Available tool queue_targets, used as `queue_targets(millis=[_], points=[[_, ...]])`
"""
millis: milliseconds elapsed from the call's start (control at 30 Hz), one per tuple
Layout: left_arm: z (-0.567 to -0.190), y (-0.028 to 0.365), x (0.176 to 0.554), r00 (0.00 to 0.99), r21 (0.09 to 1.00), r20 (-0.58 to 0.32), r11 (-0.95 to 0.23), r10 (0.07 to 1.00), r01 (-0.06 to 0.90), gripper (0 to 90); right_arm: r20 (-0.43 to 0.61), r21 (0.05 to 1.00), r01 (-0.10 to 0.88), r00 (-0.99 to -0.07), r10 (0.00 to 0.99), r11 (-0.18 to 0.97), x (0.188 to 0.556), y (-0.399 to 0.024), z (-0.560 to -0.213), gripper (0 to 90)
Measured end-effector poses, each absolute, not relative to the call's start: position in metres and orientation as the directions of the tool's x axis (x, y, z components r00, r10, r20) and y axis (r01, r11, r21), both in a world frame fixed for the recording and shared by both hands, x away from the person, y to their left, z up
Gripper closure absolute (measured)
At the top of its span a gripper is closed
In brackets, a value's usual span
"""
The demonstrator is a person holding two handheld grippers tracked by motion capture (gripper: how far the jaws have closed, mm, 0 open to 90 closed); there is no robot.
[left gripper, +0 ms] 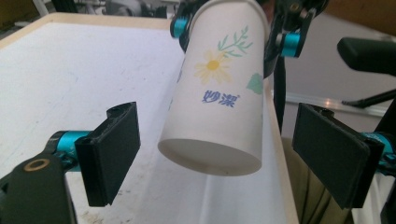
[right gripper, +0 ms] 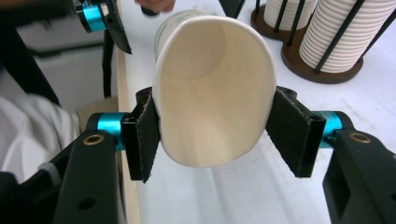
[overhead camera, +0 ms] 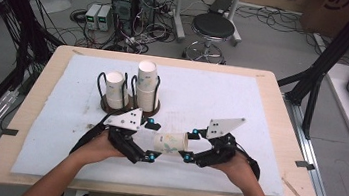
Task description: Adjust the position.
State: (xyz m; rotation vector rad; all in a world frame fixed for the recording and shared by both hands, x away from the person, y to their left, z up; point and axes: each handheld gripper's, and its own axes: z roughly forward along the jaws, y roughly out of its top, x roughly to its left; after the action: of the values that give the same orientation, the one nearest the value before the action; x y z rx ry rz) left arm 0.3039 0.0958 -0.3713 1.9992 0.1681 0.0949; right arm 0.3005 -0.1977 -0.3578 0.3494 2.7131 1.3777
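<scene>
The paper cup, light and easily crushed, deforms oval at its rim in the right gripper's closed jaws, while the left gripper's jaws stand open either side of the stiffer base, clear of it.

You've got a wooden worktop under a white mat; a dark round holder at the mat's far left carries two upright cup stacks inside black wire loops; on the floor beyond: a black stool, a computer tower, tangled cables.
</scene>
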Motion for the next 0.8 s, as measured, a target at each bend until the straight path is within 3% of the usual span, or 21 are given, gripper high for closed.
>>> queue_targets(millis=[300,800], points=[[-0.362,0.085,0.308,0.991,0.875,0.007,-0.480,0.134,0.059,15.6,-0.066,0.679,0.079,-0.983,0.168,0.730,0.306,-0.176,-0.326,38.7],[-0.366,0.078,0.310,0.993,0.840,-0.004,-0.538,0.122,0.069,19.8,-0.137,0.484,0.012,-0.986,0.090,0.875,0.307,-0.145,-0.301,38.5]])
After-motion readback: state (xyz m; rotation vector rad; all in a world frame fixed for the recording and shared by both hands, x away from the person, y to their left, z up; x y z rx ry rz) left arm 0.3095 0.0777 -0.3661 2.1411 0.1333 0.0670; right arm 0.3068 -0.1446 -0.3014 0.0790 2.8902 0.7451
